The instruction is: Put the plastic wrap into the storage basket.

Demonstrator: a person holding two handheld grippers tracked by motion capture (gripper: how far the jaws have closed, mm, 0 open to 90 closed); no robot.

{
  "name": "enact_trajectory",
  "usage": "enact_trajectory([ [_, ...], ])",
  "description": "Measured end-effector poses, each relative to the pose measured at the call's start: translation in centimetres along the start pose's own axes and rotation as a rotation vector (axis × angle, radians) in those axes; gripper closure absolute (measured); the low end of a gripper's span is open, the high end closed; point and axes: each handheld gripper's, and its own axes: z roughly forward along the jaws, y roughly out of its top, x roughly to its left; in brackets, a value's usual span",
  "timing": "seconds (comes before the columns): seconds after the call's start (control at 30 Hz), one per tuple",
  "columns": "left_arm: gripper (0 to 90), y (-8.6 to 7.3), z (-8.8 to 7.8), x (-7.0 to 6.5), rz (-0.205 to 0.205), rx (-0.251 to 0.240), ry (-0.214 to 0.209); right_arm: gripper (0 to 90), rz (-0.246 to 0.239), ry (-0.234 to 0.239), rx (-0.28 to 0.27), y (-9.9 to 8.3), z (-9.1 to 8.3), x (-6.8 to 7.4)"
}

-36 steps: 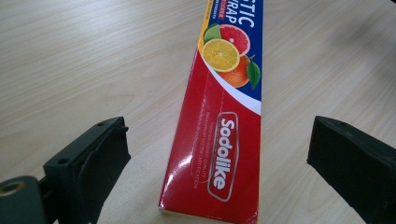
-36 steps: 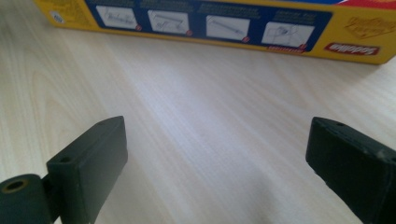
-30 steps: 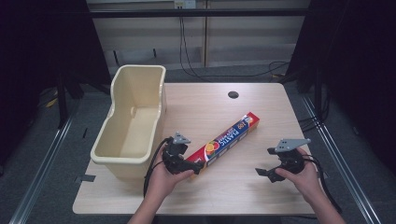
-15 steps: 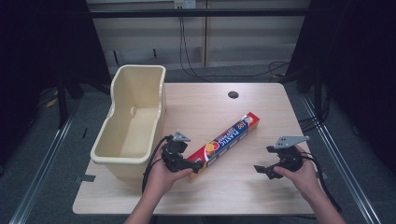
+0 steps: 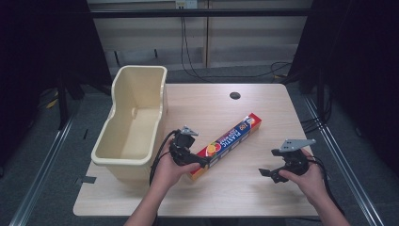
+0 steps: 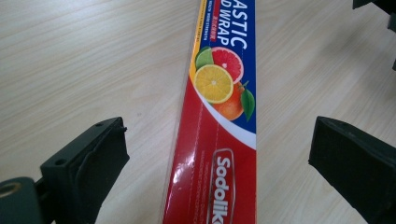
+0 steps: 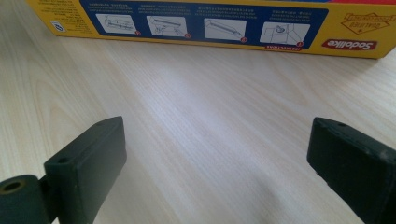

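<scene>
risk 1: the box [image 5: 226, 144] is long and the left gripper [image 5: 200, 162] is lined up at its very end, the red end nearest the person. Grab it there and I'd bet the far end droops or swings once it lifts.

risk 2: the jaws straddle the box along its length, not square across it, so if they close a bit off-centre, the cardboard could twist or squirt out sideways. It looks glossy too, so probably slippery.

risk 3: the bin [image 5: 132, 126] sits just left of that hand. A swinging far end could clip its rim on the way over, if that's where the box is headed.

left gripper: wide open, nothing held. In the left gripper view the box [image 6: 219, 130] runs up between the two jaws with bare table on both sides, so no contact that I can see.

right gripper [image 5: 269, 174]: also spread wide and empty, down near the table [image 5: 282, 113] well to the right of the box. Its view looks at the yellow side panel of the box [image 7: 210, 23] from a way off.

box: flat on the table, diagonal, near end by the left hand, far end pointing toward the back right.
</scene>
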Motion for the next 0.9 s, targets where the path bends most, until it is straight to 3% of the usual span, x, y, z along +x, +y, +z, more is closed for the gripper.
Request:
enact_trajectory([
  [0.33,2.8,1.8,1.5,-0.3,0.02,0.018,-0.016,4.9,0.009,-0.007,-0.007,-0.4,-0.4,0.0],
  [0.37,2.6,2.0,1.6,-0.2,0.032,0.044,-0.025,4.9,0.009,-0.011,-0.008,-0.4,-0.4,0.1],
  [0.53,0.9,2.9,2.6,-0.2,0.043,0.074,-0.041,5.5,0.003,-0.013,-0.023,-0.3,-0.7,0.0],
  [0.9,3.1,5.2,4.2,-0.6,0.05,0.107,-0.034,5.7,0.003,-0.007,-0.035,-0.4,-0.9,-0.1],
])
